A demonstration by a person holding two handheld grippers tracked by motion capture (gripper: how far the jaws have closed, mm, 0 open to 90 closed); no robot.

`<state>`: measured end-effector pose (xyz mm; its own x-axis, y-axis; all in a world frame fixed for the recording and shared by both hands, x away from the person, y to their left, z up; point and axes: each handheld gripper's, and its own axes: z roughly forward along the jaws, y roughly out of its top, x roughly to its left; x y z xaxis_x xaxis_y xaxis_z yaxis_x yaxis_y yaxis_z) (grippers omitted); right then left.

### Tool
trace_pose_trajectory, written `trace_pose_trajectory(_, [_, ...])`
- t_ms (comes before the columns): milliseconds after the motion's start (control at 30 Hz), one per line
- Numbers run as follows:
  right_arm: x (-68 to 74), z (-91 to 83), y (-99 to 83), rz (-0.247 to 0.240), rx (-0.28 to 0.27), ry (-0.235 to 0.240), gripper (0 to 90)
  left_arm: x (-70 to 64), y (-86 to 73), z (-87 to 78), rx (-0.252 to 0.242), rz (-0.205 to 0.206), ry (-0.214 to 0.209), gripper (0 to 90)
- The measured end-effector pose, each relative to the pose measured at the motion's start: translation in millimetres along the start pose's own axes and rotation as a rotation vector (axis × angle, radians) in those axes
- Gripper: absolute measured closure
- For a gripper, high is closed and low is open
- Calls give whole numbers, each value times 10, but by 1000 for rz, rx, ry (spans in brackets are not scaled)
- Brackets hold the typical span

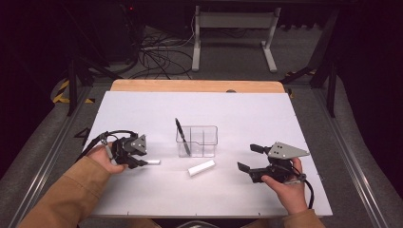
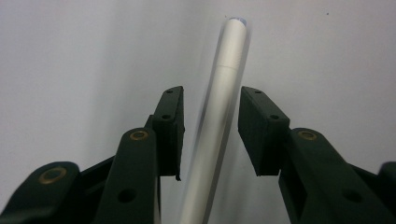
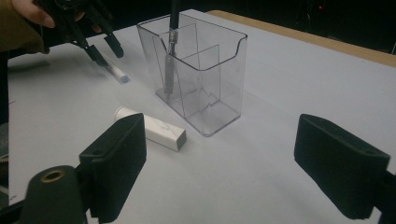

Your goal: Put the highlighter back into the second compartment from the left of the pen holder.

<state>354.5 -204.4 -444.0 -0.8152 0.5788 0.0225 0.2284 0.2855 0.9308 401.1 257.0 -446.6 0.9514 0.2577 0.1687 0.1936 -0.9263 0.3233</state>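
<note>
My left gripper [image 1: 141,158] has its fingers slightly apart around a thin white pen [image 2: 215,121] lying on the white worktop [image 1: 247,114]. My right gripper [image 1: 251,158] fingers are wide, near the clear plastic box [image 1: 197,141].

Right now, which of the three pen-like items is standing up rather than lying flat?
The dark pen in the clear organizer, leaning upright in its left compartment. The white pen between the left gripper jaws and the white block-shaped marker lie flat on the table.
</note>
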Motion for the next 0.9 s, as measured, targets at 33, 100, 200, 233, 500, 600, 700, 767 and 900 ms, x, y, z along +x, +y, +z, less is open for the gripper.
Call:
trace_pose_trajectory(33, [0,0,0,0,0,0,175,-1,2,7,8,2,0,623])
trace_pose_trajectory(100, [2,1,0,2,-1,1,175,-2,10,24,22,15,-2,639])
trace_pose_trajectory(200, [1,0,-1,3,0,1,175,-10,22,43,37,25,-16,668])
trace_pose_trajectory(233, [0,1,-1,3,0,2,174,-8,28,45,46,37,-20,678])
trace_pose_trajectory(500, [0,6,-5,4,3,7,175,-6,43,98,93,83,-27,747])
trace_pose_trajectory(600, [0,8,-6,7,6,8,174,-8,49,99,100,92,-35,774])
trace_pose_trajectory(700, [1,13,-8,7,6,11,174,-36,78,98,120,127,-15,782])
trace_pose_trajectory(767, [0,13,-8,7,6,11,174,-45,84,101,124,132,-13,783])
trace_pose_trajectory(900, [-4,13,-10,9,7,12,174,-46,96,84,134,143,-17,785])
